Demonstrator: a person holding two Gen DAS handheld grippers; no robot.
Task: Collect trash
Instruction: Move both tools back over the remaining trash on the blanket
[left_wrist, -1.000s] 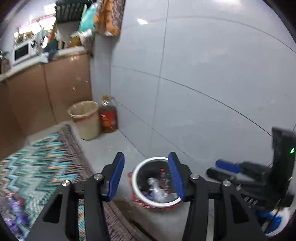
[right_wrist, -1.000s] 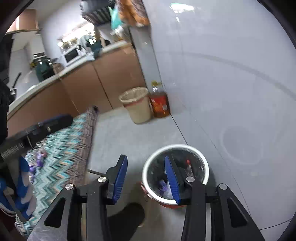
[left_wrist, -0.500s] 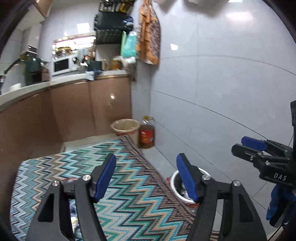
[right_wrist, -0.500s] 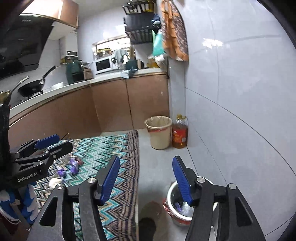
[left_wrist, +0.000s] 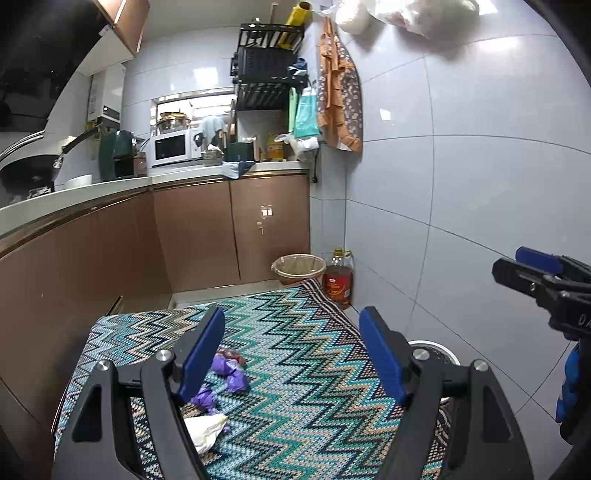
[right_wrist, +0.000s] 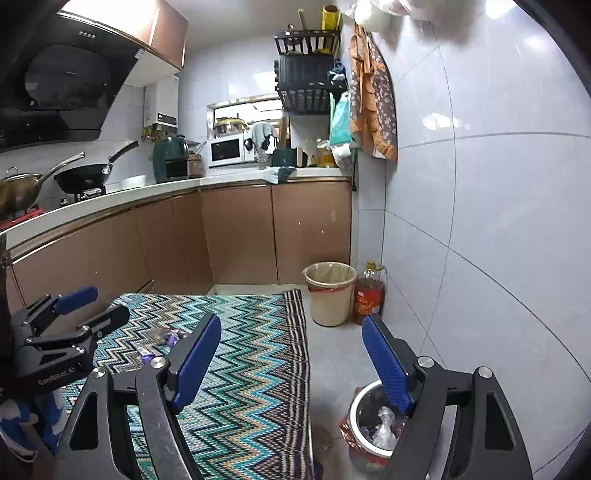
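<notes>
The left gripper (left_wrist: 291, 354) hangs above the zigzag rug (left_wrist: 295, 376) with its blue pads spread wide; its jaws have just been opening and nothing sits between them. Just under and past its left finger (left_wrist: 201, 354), toward the rug's left edge, lie crumpled purple wrappers (left_wrist: 231, 371), a second purple scrap (left_wrist: 205, 398) close by, and a piece of white paper (left_wrist: 205, 430) nearer the camera, partly hidden by the finger's black arm. None of this trash is touched by the pads.

The right gripper (right_wrist: 291, 360) is likewise released, its jaws having just been opening, with only rug and grey floor (right_wrist: 336, 354) between the pads. Below its right finger (right_wrist: 386, 363) stands a small white-rimmed trash bin (right_wrist: 356, 402) on the bare floor, just off the rug's right edge and near the tiled wall (right_wrist: 480, 221); clear plastic and dark scraps lie inside it. From this view the same purple wrappers (right_wrist: 171, 336) show on the rug's far left part, beside the other gripper (right_wrist: 79, 321).

At the rug's far right corner stand a beige lined waste basket (right_wrist: 328, 291) and, touching or just beside it, a bottle of cooking oil (right_wrist: 369, 293) against the wall. Brown cabinets (right_wrist: 240, 232) run behind, with a microwave (right_wrist: 227, 149) on the countertop and a black wok (right_wrist: 85, 177) on the stove.
</notes>
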